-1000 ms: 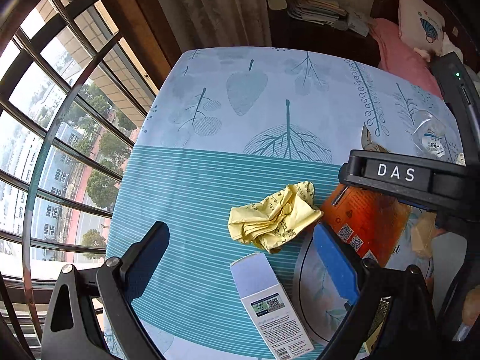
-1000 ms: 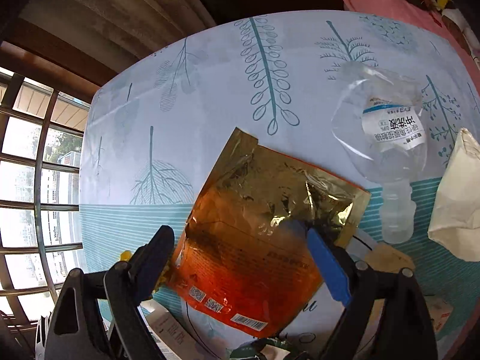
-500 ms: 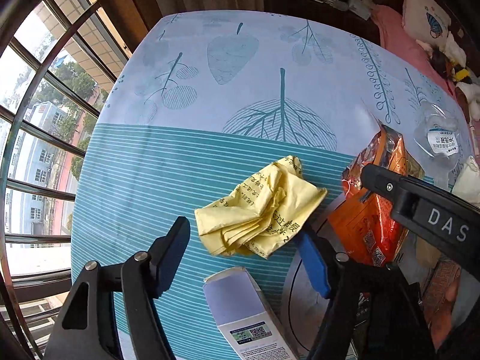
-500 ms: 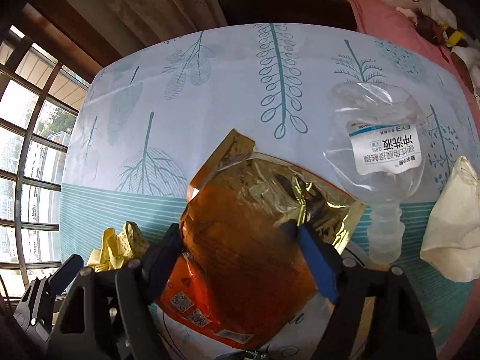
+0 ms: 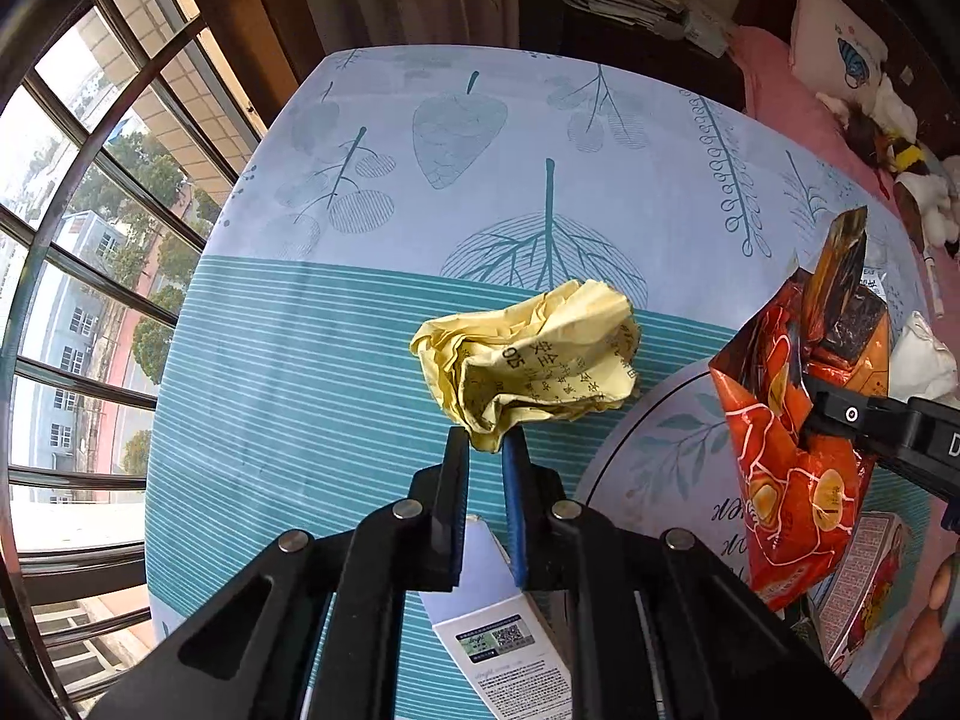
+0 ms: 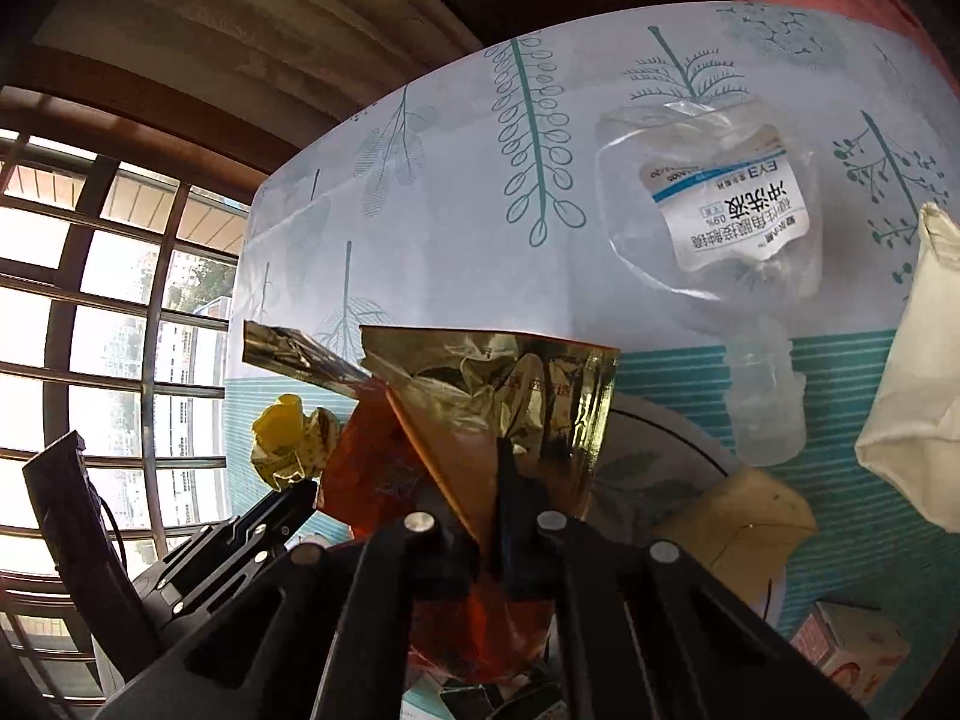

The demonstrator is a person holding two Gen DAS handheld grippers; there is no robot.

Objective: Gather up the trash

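Both hand-held grippers have just been closing, from jaws spread wide to a clench on a piece of trash each, and the orange bag, flat a second ago, now stands up off the worktop (image 5: 288, 372).

Left hand-held gripper (image 5: 485, 450): clenched on the lower edge of the crumpled yellow paper (image 5: 528, 360). Grip is on a thin fold only; the wad hangs forward of the pads. Judged very light, soft, crushable, not slippery. A deeper bite into the bulk would hold more surely than this corner pinch.

Right hand-held gripper (image 6: 487, 462): clenched on the orange foil snack bag (image 6: 480, 408), pads pinching a crease near its middle, gold inside showing at the open mouth. Judged light and empty, film slick and springy; it could slide out of a shallow pinch, so a folded, doubled part is the better hold.

Beneath the left jaws: white carton (image 5: 504, 648), lying flat. Stiff, light; take across its narrow faces.

Farther out, right wrist view: clear plastic bottle (image 6: 720, 228), on its side, partly crushed. Light, smooth, may roll; the neck is the safest hold. White tissue (image 6: 918, 390) at right edge, soft.
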